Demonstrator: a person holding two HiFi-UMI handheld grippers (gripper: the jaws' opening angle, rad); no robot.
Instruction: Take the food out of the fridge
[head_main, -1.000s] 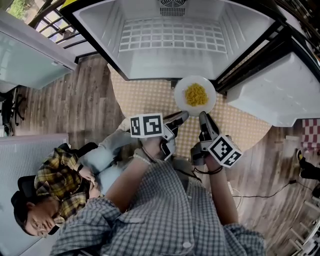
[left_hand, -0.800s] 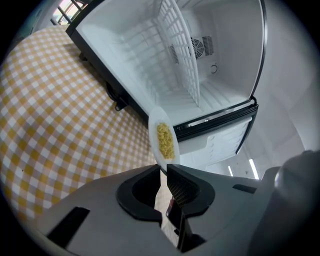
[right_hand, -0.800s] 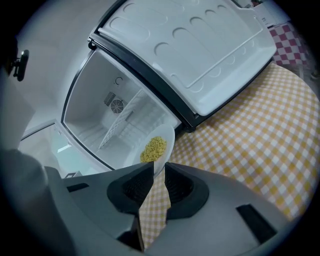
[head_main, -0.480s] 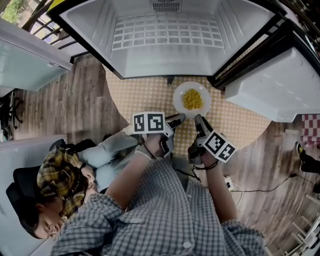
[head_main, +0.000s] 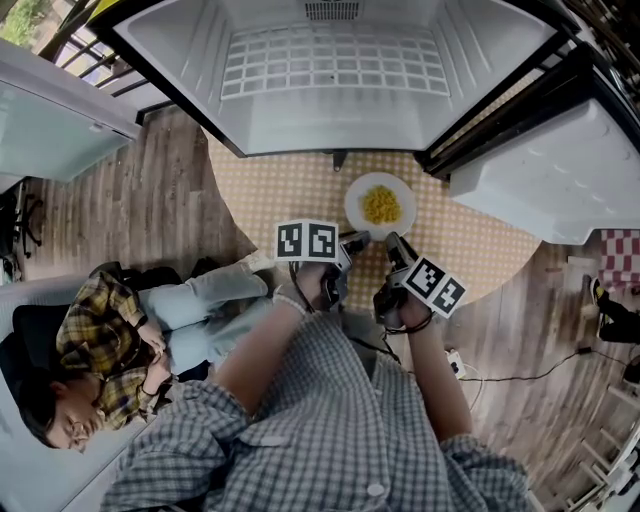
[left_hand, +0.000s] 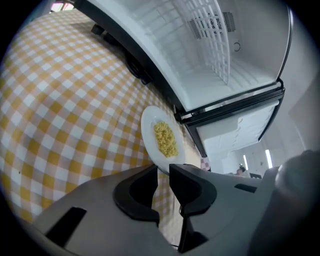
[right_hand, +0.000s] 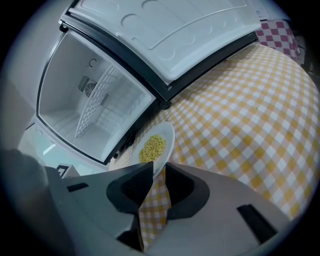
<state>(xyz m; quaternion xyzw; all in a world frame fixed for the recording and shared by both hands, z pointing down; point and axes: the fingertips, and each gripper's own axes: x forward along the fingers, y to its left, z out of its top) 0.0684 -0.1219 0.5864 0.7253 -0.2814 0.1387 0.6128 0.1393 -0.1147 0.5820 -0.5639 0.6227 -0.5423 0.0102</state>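
Now the plate (head_main: 356, 212) of yellow food (head_main: 381, 204) lies straight ahead, rim inside your opening left gripper (head_main: 358, 238) and your slightly spread right gripper (head_main: 393, 241).

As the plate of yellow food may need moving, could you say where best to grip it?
Pinch the plate by its bare rim, from the side away from the open fridge, which crowds the far edge; the food sits only in the middle.

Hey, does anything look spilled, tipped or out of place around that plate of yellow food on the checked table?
Nothing stands out. The round white plate sits level on the yellow checked tablecloth, its yellow food heaped in the middle, none spilled.
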